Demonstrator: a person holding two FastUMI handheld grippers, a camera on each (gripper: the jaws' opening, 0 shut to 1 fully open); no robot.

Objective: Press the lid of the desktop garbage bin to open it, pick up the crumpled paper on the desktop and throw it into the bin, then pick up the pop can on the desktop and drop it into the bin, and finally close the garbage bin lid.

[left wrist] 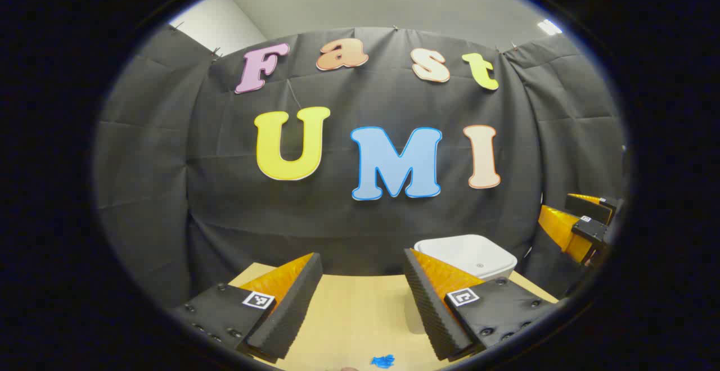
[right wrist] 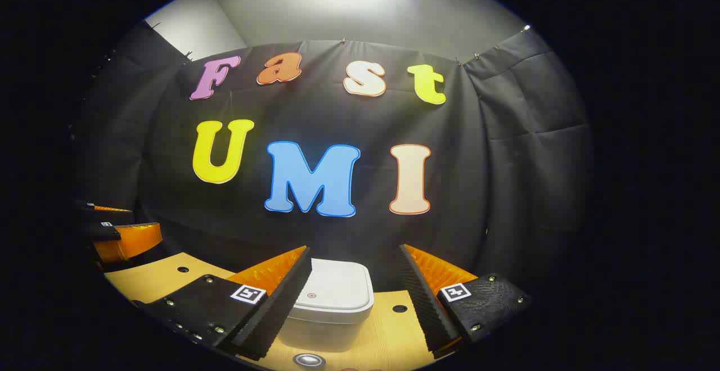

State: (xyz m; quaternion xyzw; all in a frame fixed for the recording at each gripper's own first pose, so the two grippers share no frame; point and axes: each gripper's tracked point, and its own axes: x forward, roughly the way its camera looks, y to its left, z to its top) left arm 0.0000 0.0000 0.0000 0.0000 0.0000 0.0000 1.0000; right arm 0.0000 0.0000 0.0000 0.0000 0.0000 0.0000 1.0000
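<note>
The white desktop bin [right wrist: 332, 298] stands on the wooden table with its lid down. It sits just beyond my right gripper [right wrist: 354, 250], which is open and empty, with the bin between the lines of its fingers. In the left gripper view the bin [left wrist: 467, 256] is to the right, past my open, empty left gripper [left wrist: 361, 256]. A small blue crumpled piece [left wrist: 383, 361], apparently the paper, lies at the bottom edge below the left fingers. A round silver top [right wrist: 308, 360], perhaps the pop can, shows at the bottom edge in front of the bin.
The wooden table [left wrist: 349, 315] ends at the black cloth wall close behind the bin. Small round holes [right wrist: 399, 308] dot the tabletop. The right gripper [left wrist: 574, 216] hangs at the far right of the left gripper view, the left gripper [right wrist: 121, 226] at the far left of the right one.
</note>
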